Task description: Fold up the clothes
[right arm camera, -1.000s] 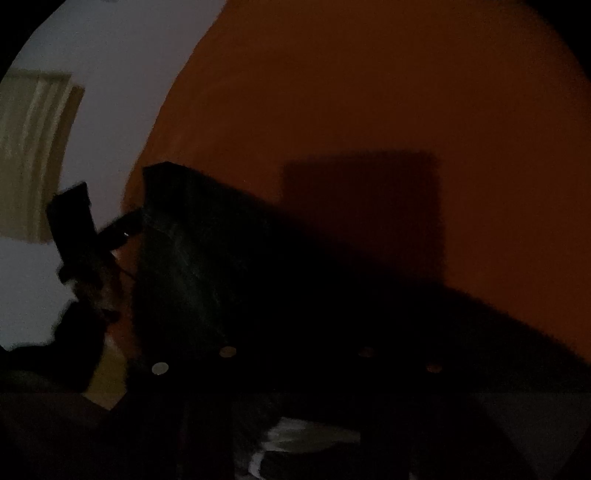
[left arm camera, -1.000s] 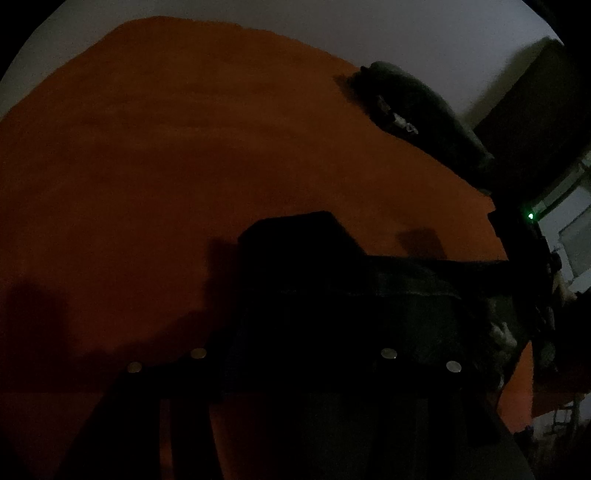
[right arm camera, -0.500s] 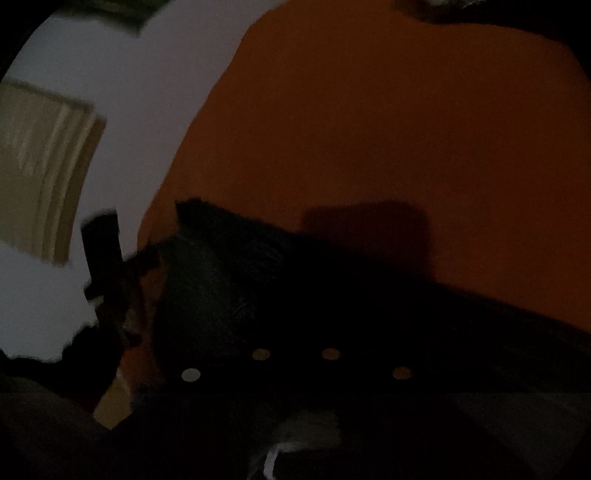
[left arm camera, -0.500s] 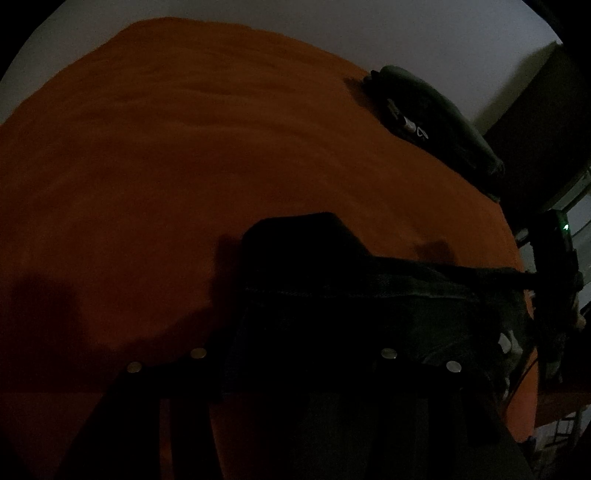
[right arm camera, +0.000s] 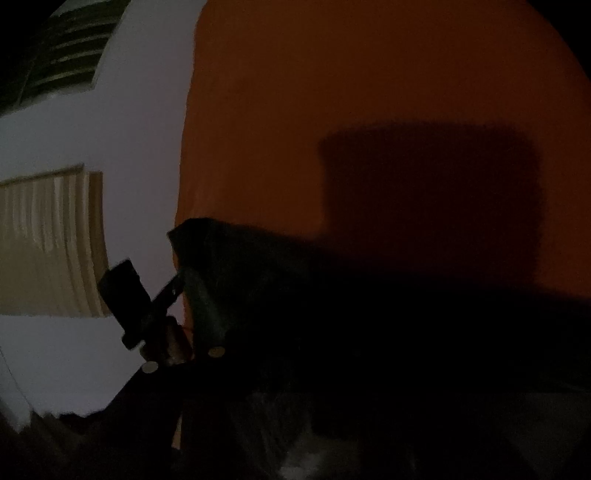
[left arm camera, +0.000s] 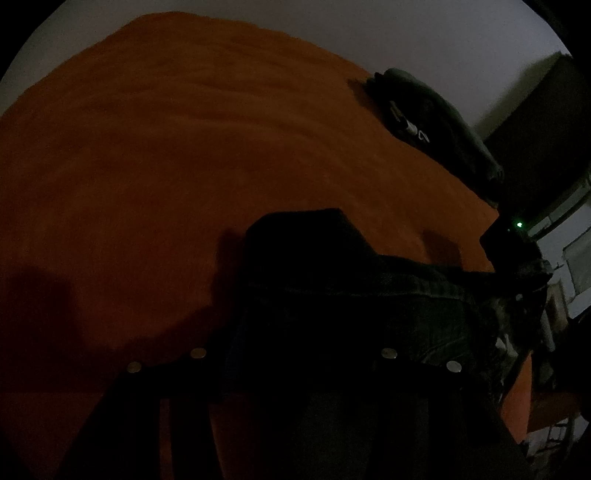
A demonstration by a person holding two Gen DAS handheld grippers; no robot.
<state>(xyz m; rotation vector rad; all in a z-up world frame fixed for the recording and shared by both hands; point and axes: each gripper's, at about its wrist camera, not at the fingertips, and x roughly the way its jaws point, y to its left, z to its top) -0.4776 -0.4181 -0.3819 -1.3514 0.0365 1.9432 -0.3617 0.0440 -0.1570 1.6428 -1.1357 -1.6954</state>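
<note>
Left gripper (left arm camera: 295,369): lowest in the left wrist view, very dark; four small metal studs mark its two fingers. A dark fold of cloth lies between and over the fingers, but whether the jaws are closed on it cannot be told.
Right gripper (right arm camera: 332,369): almost lost in shadow in its own view; only two studs show at its left side. The same garment covers it, and the width of the jaws cannot be told. In the left wrist view it appears at the far right edge as a dark block with a green light, at the garment's other end.
Dark garment (left arm camera: 332,280): thick dark cloth with a stitched hem, stretched between the two grippers and held up just above the orange cover. One corner juts up beyond the left gripper.
Garment seen from the right (right arm camera: 258,295): a pointed corner rises at the left, with the left gripper just beside it against the pale wall.
Orange cover (left arm camera: 166,147): a wide, softly rippled orange cloth under everything; whether it lies on a bed or a surface cannot be told.
Shadow (right arm camera: 432,192): a large squarish dark patch on the orange cover beyond the garment.
Second garment (left arm camera: 443,122): a dark green-grey bundle at the cover's far right edge, well apart.
Wall (left arm camera: 406,33): pale, behind the cover.
</note>
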